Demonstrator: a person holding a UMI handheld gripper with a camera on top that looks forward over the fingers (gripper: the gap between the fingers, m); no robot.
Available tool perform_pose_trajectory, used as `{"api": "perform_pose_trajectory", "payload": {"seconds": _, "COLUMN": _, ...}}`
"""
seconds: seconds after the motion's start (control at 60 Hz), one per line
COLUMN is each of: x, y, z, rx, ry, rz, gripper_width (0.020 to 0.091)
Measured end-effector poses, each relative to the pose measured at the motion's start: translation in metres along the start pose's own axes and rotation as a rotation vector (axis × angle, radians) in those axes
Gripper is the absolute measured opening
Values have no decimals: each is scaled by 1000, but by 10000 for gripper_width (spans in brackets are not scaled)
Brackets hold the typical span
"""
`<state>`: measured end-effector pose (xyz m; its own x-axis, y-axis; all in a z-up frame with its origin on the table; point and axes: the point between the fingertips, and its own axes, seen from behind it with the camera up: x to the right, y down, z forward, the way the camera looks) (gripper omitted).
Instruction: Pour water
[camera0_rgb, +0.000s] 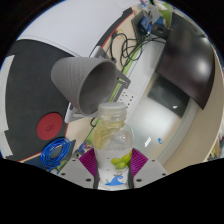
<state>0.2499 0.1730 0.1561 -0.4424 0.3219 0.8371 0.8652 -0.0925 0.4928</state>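
Note:
A clear plastic water bottle (113, 140) with a green-and-blue label stands upright between my fingers, its open neck pointing ahead. My gripper (113, 160) is shut on the bottle, with the magenta pads (90, 160) pressed against both of its sides. Just beyond the bottle's mouth lies a grey cup (83, 78), tipped over on its side with its opening toward the bottle. The bottle's neck sits close under the cup's rim. The bottle's base is hidden behind the fingers.
The white table (150, 120) runs ahead. A dark round disc with a red centre (48, 127) and a blue coiled cable (55, 152) lie beside the left finger. Green wires (125, 48) and a black box (168, 95) are farther off.

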Motion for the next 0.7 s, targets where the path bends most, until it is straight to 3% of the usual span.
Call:
{"api": "perform_pose_trajectory", "payload": {"seconds": 0.133, "x": 0, "y": -1, "z": -8, "rx": 29, "ry": -26, "rz": 142, "gripper_width": 396}}
{"api": "perform_pose_trajectory", "payload": {"seconds": 0.4, "x": 7, "y": -10, "z": -37, "rx": 195, "ry": -213, "rz": 999, "gripper_width": 414}}
{"api": "perform_pose_trajectory", "payload": {"seconds": 0.567, "x": -4, "y": -19, "z": -38, "rx": 233, "ry": -324, "rz": 1621, "gripper_width": 412}}
{"api": "perform_pose_trajectory", "payload": {"seconds": 0.6, "x": -8, "y": -16, "z": -34, "rx": 269, "ry": -353, "rz": 1706, "gripper_width": 414}}
{"api": "perform_pose_trajectory", "payload": {"seconds": 0.7, "x": -23, "y": -20, "z": -31, "rx": 264, "ry": -333, "rz": 1851, "gripper_width": 414}}
